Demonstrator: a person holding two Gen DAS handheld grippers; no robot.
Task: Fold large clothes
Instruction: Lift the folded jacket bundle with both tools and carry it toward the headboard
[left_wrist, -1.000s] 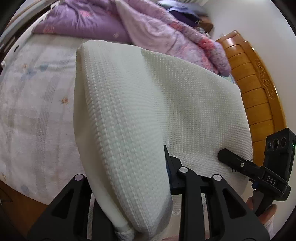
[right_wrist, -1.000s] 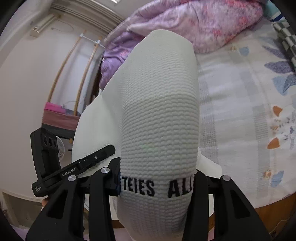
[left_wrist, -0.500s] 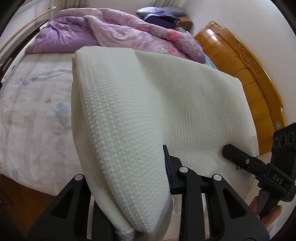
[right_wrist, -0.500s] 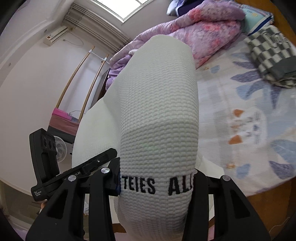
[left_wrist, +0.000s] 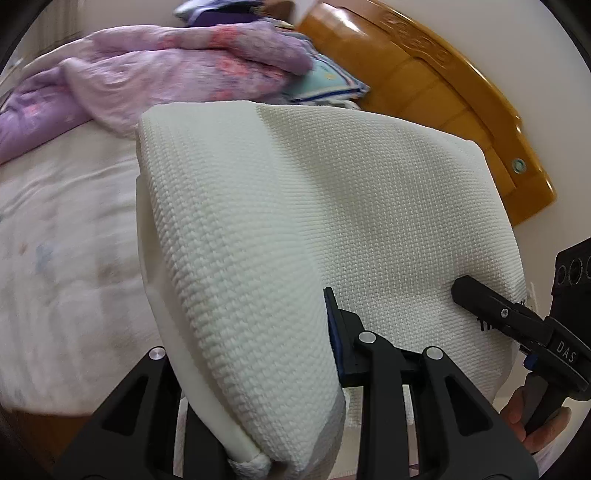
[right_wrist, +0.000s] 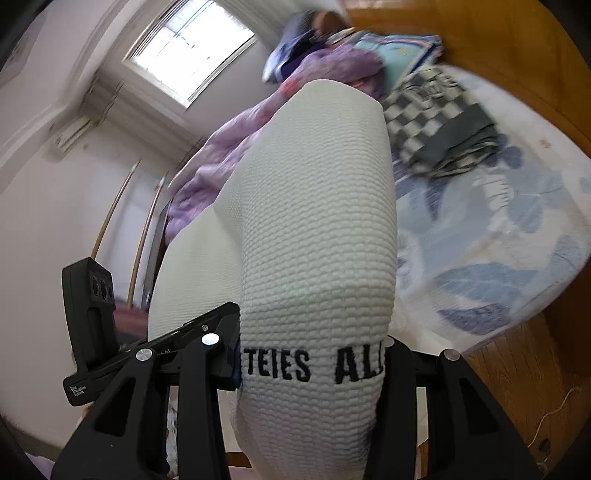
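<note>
Holding the white knit garment (left_wrist: 314, 221) clamped in my left claw (left_wrist: 255, 369) and right claw (right_wrist: 312, 365), stretched between them, the bed (left_wrist: 66, 258) beyond at frame left.

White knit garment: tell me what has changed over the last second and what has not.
Both claws, left claw and right claw, have tilted upward and swung toward the wooden headboard, carrying the white knit garment with them; a checkered folded garment and the window came into the right view. Nothing was let go: both claws stay clamped on the garment.
</note>
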